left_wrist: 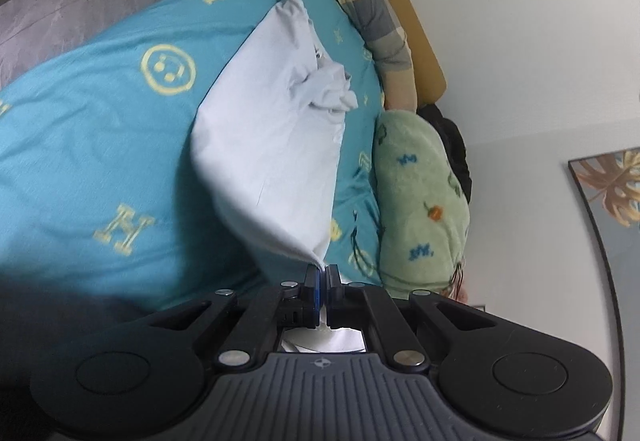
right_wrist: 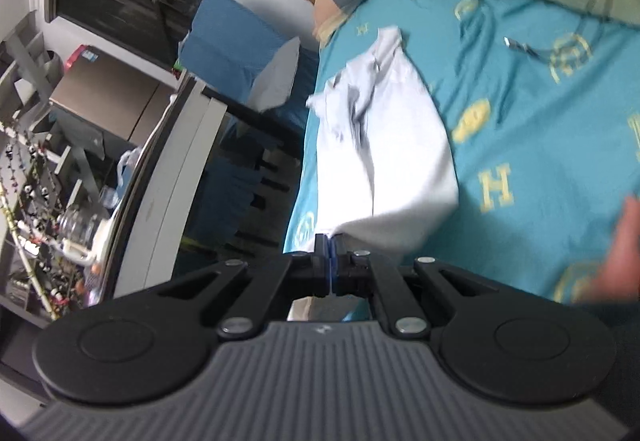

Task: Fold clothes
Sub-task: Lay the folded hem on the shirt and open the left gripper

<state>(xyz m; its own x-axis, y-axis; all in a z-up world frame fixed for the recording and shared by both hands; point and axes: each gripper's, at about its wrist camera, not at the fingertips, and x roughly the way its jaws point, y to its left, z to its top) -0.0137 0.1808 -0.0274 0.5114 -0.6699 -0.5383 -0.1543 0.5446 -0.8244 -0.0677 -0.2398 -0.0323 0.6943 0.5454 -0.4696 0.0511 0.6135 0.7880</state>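
1. A soft, creased white garment [left_wrist: 272,129] lies partly lifted off a bed, stretched from the two grippers.
2. The left gripper [left_wrist: 322,273] and right gripper [right_wrist: 330,245] each pinch a corner of it, jaws closed on the cloth.
3. The smooth teal sheet [left_wrist: 100,145] carries yellow emblems; a fuzzy green pillow [left_wrist: 420,197] sits by a white wall [left_wrist: 520,41].

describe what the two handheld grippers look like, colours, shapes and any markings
Both look alike. The left gripper and right gripper have black linkage arms with silver pivot bolts, two large round black discs at the sides, and a grey ribbed plate bearing a small emblem in the middle. The black fingers carry thin blue pads. No cables or sleeves show.
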